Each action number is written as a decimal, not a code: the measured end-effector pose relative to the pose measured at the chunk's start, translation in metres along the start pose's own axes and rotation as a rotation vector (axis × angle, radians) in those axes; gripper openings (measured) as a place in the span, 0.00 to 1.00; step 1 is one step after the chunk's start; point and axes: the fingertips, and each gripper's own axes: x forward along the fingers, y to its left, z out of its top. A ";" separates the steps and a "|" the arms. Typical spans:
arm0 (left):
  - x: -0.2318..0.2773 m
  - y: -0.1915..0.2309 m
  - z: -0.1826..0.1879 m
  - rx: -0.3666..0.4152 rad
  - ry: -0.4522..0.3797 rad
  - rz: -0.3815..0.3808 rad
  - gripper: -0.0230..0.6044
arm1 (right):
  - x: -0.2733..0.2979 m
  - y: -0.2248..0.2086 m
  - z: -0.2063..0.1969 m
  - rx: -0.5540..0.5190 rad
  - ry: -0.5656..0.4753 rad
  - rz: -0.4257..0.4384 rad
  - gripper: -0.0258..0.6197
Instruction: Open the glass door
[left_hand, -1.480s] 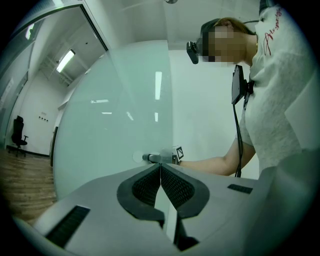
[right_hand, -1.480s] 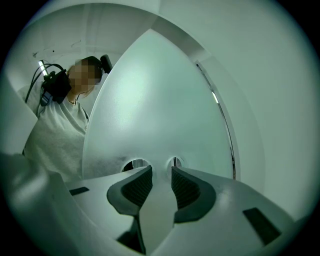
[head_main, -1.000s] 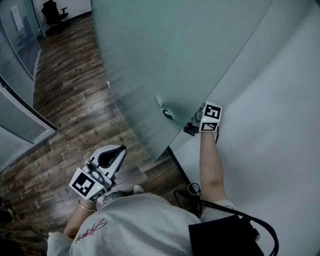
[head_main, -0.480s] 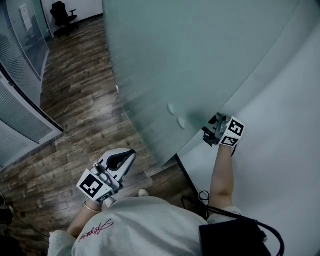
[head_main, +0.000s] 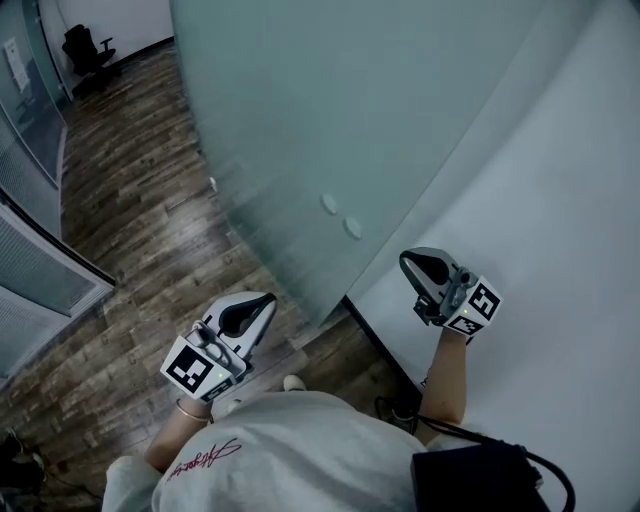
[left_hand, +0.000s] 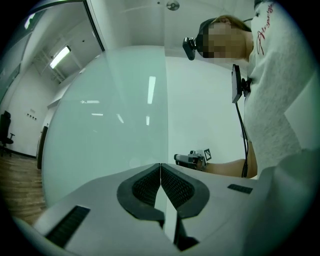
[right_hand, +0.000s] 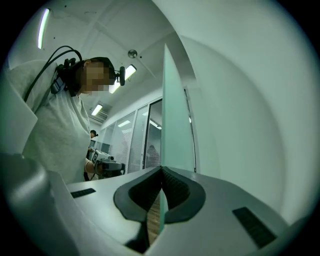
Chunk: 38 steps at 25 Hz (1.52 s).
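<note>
Watch glass door (head_main: 330, 110) for swing-back onto right gripper (head_main: 412, 263), clear of it, jaws closed empty like left gripper (head_main: 262, 302).

The dark wood plank floor (head_main: 130, 200) covers the left half of the head view. A black office chair (head_main: 82, 45) stands at its far end. A partition with horizontal blinds (head_main: 40, 275) runs along the left edge. A plain white wall (head_main: 560, 180) fills the right side. The person wears a grey shirt (head_main: 290, 450) with red script. A black cable (head_main: 555, 472) loops beside a black pouch (head_main: 470, 480). A ceiling strip light (left_hand: 59, 56) is lit.
</note>
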 end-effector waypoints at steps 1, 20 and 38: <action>-0.002 -0.002 0.000 0.002 0.003 -0.015 0.06 | -0.003 0.010 0.000 -0.003 0.005 -0.014 0.07; -0.061 -0.014 0.017 -0.011 -0.048 -0.184 0.06 | 0.048 0.175 -0.011 0.008 0.014 -0.095 0.07; -0.101 -0.020 0.019 -0.034 -0.067 -0.260 0.06 | 0.082 0.248 -0.027 0.004 0.020 -0.145 0.07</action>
